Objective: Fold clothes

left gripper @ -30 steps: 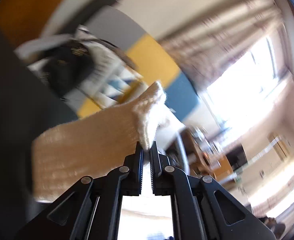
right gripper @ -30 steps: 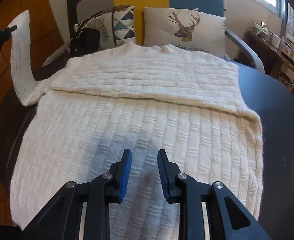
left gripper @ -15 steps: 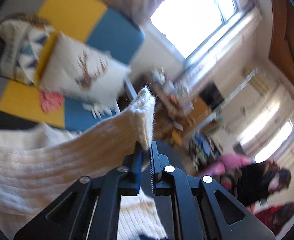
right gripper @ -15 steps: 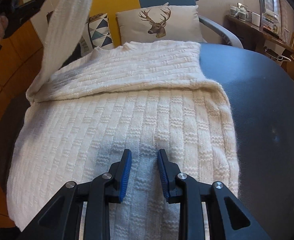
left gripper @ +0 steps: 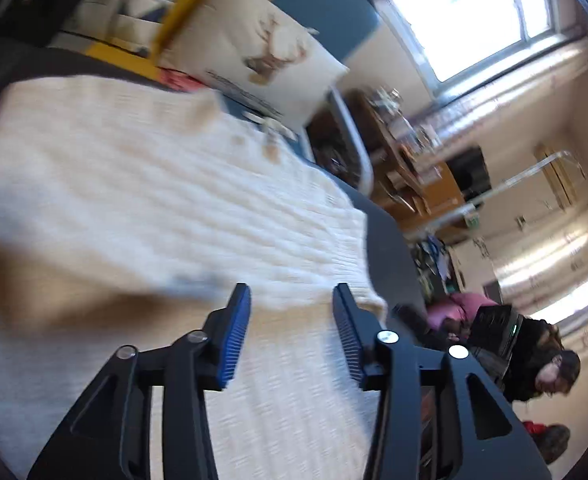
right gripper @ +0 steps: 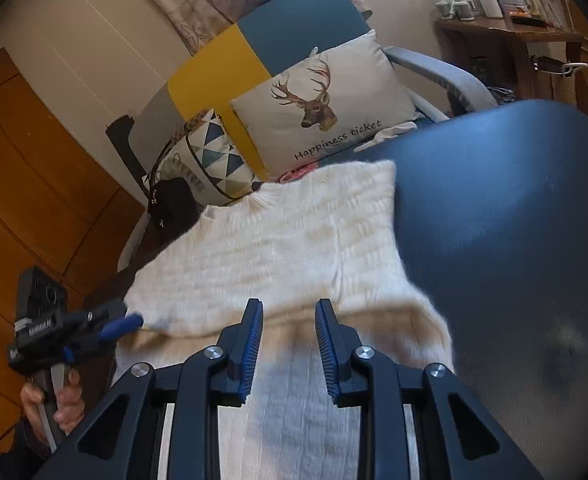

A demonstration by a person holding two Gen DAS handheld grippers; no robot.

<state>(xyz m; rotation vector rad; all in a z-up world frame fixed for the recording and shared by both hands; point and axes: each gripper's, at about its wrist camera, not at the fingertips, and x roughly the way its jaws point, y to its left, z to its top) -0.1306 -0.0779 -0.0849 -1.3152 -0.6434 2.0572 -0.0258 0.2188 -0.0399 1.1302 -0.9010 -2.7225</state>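
A cream knit sweater (right gripper: 285, 248) lies spread on the dark table (right gripper: 494, 220), its upper part folded over into a thick layer. My left gripper (left gripper: 290, 290) hangs low over the sweater (left gripper: 173, 200), and its jaws are opening with nothing between them. A blurred fold of knit lies just left of its fingers. In the right wrist view the left gripper (right gripper: 129, 322) sits at the sweater's left edge, held by a hand. My right gripper (right gripper: 288, 304) hovers over the folded edge near the sweater's middle, its jaws a little apart and holding nothing.
Behind the table stands a yellow, blue and grey sofa with a deer cushion (right gripper: 326, 104), a triangle-patterned cushion (right gripper: 213, 156) and a black bag (right gripper: 173, 204). A wooden side table with cups (right gripper: 506, 28) stands at the right. A person (left gripper: 534, 352) sits beyond the table's far edge.
My left gripper swung down over the sweater and let go of the sleeve it was pinching. The right gripper shifted towards the sweater's right side, still slightly apart.
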